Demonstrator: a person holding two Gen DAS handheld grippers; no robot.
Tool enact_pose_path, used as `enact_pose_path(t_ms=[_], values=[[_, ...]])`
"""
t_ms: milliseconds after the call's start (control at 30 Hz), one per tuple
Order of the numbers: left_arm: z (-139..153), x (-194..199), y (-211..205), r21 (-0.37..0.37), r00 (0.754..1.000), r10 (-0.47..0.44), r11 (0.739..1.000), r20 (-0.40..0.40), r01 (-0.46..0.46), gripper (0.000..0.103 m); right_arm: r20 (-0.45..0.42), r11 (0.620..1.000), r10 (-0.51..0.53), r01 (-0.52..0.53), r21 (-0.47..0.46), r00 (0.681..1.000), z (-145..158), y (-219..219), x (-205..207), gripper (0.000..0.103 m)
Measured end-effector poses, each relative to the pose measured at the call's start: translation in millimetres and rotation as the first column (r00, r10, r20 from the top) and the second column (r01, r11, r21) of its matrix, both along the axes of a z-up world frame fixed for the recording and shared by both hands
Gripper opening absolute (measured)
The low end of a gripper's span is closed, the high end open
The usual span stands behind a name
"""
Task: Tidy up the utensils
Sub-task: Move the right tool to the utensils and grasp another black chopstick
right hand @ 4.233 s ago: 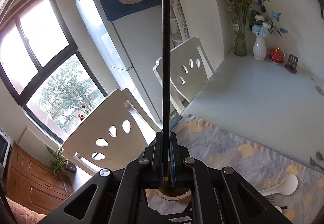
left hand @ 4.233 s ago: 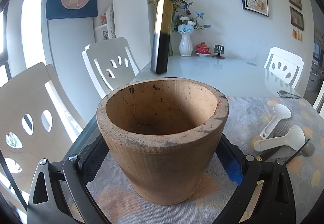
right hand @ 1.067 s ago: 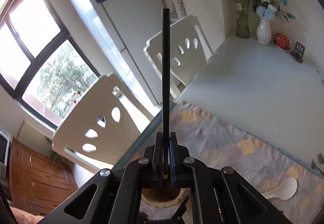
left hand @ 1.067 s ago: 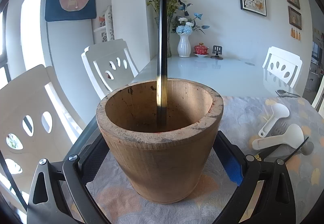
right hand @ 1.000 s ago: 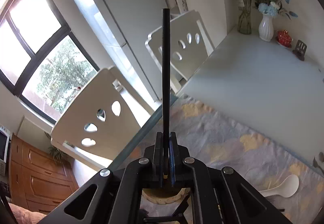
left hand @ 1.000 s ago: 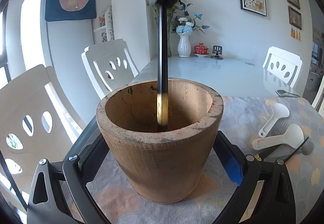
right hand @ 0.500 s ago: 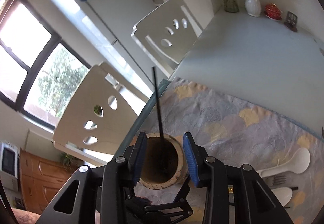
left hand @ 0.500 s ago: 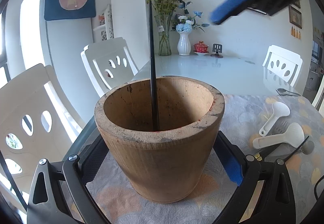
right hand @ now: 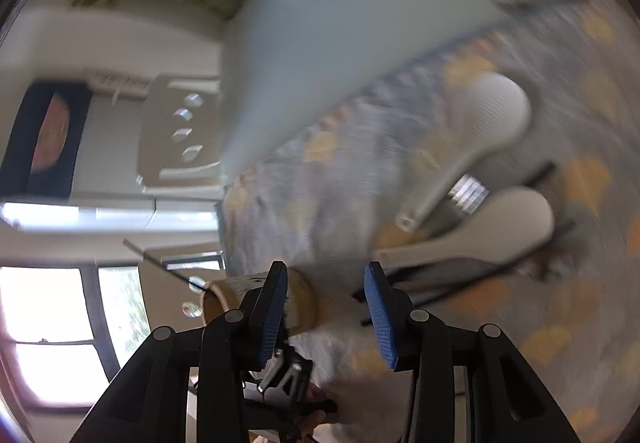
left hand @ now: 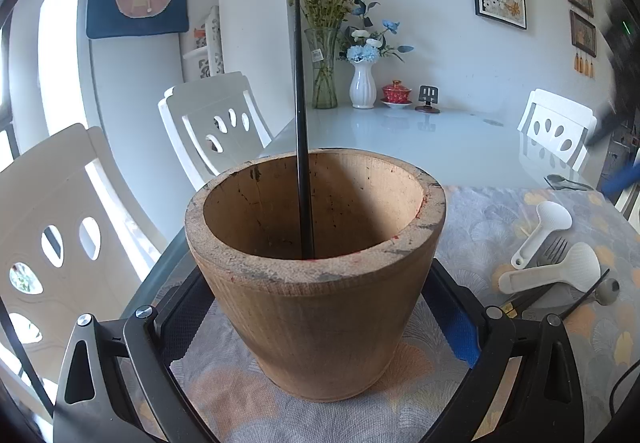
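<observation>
The wooden pot [left hand: 316, 267] is clamped by the left gripper [left hand: 316, 323], one black chopstick [left hand: 301, 131] inside. The right gripper [right hand: 326, 307], part-open and empty, is best aligned squarely over the white spoons [right hand: 476, 235] before closing.

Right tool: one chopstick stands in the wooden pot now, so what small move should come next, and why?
Probably lower the right tool, open and empty, toward the white rice paddles and pick one utensil. One black chopstick already stands in the wooden pot, which the left tool grips; the others lie on the cloth.

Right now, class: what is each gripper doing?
Left gripper: fingers closed around the wooden pot.
Right gripper: fingers open, holding nothing.
</observation>
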State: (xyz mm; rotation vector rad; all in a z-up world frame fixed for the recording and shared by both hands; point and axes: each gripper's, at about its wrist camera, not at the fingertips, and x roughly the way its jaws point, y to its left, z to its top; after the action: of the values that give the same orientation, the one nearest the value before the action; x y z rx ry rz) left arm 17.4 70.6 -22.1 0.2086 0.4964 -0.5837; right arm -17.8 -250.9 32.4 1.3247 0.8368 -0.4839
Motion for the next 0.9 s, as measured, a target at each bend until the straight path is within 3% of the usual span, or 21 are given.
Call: enact_pose_path(t_ms=[267,433,700,900], values=[[-0.2,-0.7,0.7,-0.005,1.000,-0.003,1.000,-0.002,0.003,0.099,-0.144,0.946,-0.219,0.246,0.211,0.965,-61.4,-12.5,-67.5,0.038],[0.0,-0.8,1.0,-0.005,1.000,-0.004,1.000,-0.002,0.004,0.100,-0.207,0.928,-0.231,0.279,0.247,0.951,-90.0,-12.5,-67.4,0.038],[-0.6,-0.2,0.2,-0.002,1.000,-0.007,1.000,-0.013,0.007,0.100,-0.291,0.944,-0.208,0.269,0.191,0.934,-113.0,-20.0,-47.2,0.042],[-3.2,5.0,-2.0,0.011,0.999,-0.010,1.000,-0.040,0.011,0.100,-0.361,0.989,-0.078,0.117,0.087,0.929,-104.2,-16.7,-25.1,0.040]])
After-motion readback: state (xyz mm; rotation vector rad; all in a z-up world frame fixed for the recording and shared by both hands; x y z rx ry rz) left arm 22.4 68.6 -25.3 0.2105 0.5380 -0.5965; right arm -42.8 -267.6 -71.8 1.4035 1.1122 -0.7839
